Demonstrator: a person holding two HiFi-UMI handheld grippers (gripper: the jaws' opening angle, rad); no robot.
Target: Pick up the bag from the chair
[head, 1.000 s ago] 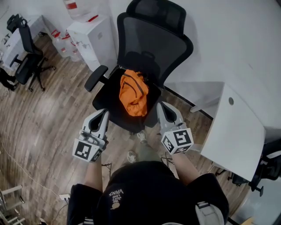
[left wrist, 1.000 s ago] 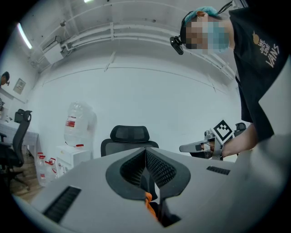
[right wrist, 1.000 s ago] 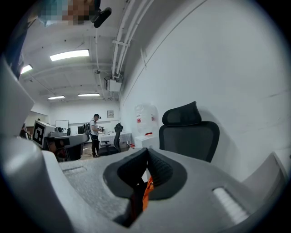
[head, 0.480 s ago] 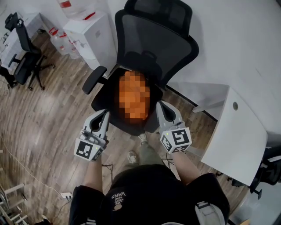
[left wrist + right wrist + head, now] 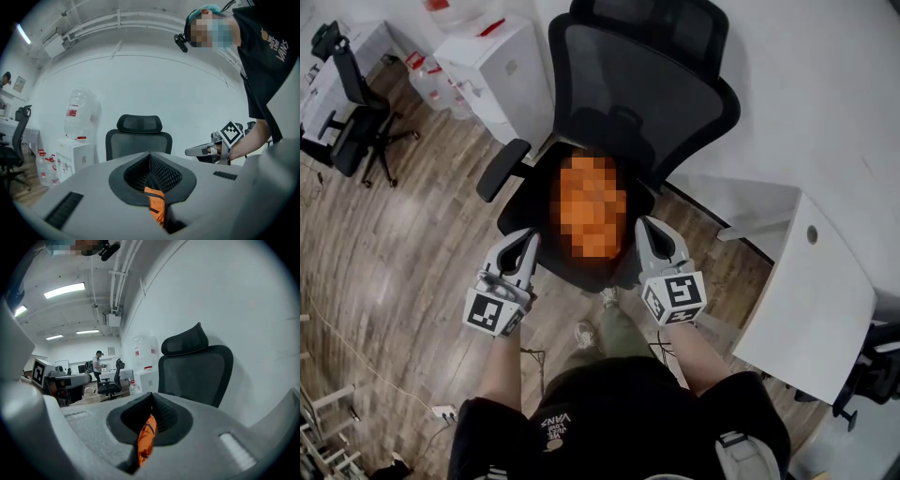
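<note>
Orange bag [image 5: 146, 441] resting on seat of black chair [image 5: 647, 84], dead ahead at 12 o'clock | left gripper [image 5: 525, 240] at bag's 7 o'clock, jaws closed, nothing held | right gripper [image 5: 649, 230] at 5 o'clock, jaws closed, nothing held | white cabinet [image 5: 502, 70] at chair's 10 o'clock, white desk [image 5: 811, 281] at 4 o'clock

We moved both grippers down and in toward the chair [image 5: 637, 84]. The left gripper [image 5: 528, 239] drew closer to the front corner of the seat below the armrest, and the right gripper [image 5: 645, 225] drew closer to the opposite front corner. We also leaned nearer, so the chair's seat and backrest grew larger in the head view.
</note>
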